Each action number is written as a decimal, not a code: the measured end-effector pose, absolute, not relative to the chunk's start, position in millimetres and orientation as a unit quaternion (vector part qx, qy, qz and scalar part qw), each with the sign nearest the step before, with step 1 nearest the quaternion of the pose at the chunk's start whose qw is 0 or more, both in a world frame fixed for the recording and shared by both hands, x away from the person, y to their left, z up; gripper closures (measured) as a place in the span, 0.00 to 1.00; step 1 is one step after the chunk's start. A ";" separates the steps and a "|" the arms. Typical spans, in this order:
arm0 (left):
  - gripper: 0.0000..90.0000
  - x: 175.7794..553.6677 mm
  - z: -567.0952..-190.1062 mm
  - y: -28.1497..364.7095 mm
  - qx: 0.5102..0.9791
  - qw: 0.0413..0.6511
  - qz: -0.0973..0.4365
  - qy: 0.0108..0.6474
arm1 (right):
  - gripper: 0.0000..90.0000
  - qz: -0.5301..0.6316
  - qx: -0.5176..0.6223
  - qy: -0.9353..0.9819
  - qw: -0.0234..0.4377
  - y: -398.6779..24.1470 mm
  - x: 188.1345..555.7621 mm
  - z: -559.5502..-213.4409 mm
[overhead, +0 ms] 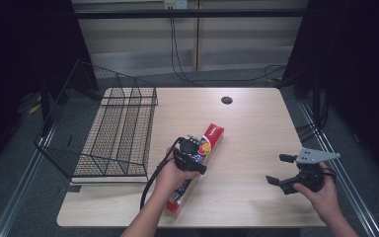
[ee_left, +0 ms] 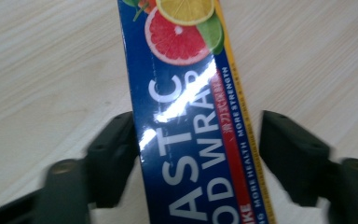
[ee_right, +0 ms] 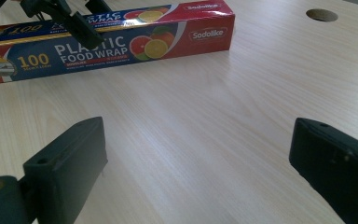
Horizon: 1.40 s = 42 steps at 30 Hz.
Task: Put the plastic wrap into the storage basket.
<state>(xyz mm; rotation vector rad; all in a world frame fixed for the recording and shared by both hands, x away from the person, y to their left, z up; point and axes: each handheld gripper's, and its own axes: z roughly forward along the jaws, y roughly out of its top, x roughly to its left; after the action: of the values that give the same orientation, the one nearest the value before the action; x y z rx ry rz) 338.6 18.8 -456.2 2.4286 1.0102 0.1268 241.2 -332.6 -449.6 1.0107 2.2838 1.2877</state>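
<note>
Plastic food wrap box (overhead: 196, 166) lying diagonally at mid-table, left gripper (ee_left: 196, 154) straddling it, jaws apart, one touching its side, empty wire basket (overhead: 109, 132) near left, right gripper (overhead: 277, 169) spread wide over bare wooden table (overhead: 256, 128), cable hole (overhead: 226, 100) beyond.

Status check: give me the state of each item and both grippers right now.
plastic wrap box: closed, lying flat on the table.
wire basket: upright, nothing visible inside.
left gripper: open, its fingers straddling the box, gap on one side.
right gripper: open, holding nothing, over bare table.
</note>
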 end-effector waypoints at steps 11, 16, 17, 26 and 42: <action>0.48 342.0 -450.1 14.4 0.882 0.213 0.023 0.420 | 0.04 0.456 0.348 0.802 0.167 -331.0 240.5 -448.7; 0.49 343.7 -440.9 14.8 0.888 0.196 0.017 0.415 | 0.03 0.457 0.348 0.801 0.167 -331.3 240.8 -449.3; 0.49 344.1 -439.7 15.1 0.884 0.202 0.013 0.422 | 0.03 0.459 0.348 0.801 0.165 -331.5 241.0 -449.6; 0.50 352.1 -413.8 26.2 0.875 0.202 0.011 0.440 | 0.02 0.461 0.344 0.802 0.162 -332.5 240.5 -449.7; 0.50 361.1 -363.5 40.0 0.868 0.207 0.027 0.451 | 0.02 0.461 0.343 0.802 0.162 -331.4 239.8 -449.2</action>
<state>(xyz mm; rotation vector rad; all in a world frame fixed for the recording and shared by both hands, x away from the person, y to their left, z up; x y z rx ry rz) 361.1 40.0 -363.5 2.4171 1.2569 0.0763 239.8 -331.4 -449.2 0.9792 2.2901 1.3160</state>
